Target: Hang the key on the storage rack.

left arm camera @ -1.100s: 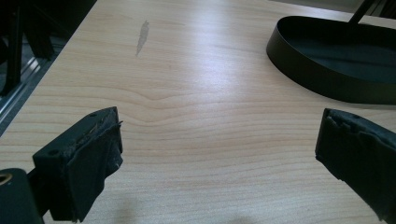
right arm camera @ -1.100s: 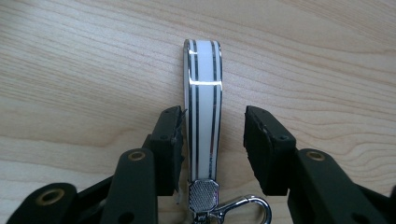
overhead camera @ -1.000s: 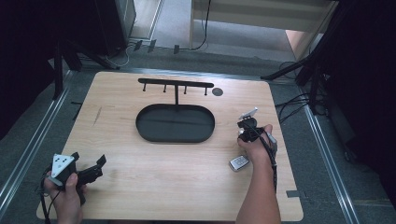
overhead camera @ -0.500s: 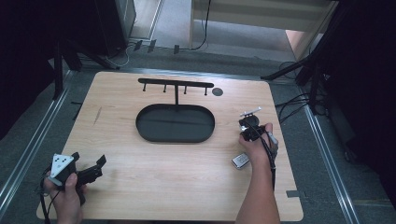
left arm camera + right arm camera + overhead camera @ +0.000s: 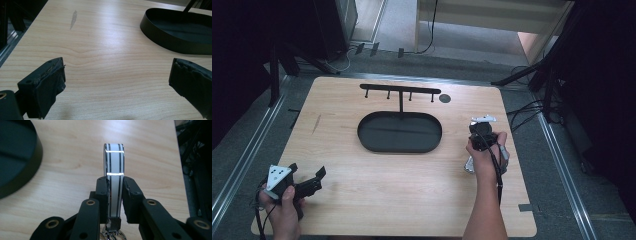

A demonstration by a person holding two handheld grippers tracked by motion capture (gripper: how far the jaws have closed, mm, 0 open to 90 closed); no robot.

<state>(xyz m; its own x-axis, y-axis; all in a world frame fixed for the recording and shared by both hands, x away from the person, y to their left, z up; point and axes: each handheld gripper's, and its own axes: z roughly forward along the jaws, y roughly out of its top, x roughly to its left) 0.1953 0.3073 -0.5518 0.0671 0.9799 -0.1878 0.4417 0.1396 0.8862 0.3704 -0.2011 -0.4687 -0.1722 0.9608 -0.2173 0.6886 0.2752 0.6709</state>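
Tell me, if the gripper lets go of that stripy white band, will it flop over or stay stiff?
Probably stiff: the band stands straight up above the right gripper, whose fingers pinch only its lower part. It looks smooth and shiny, so it may be slippery. Being thin and on edge, it would likely tip flat onto the table if released.

— What colour is the band [image 5: 113, 180] beside the tray [image 5: 17, 170]?
— White, with thin black stripes along its length.
— And the tray?
— Plain matte black, as is the hook rack [image 5: 400, 90] behind it.
— The table [image 5: 362, 190] beneath?
— Pale wood grain, one grey smudge [image 5: 73, 18] left of the tray.
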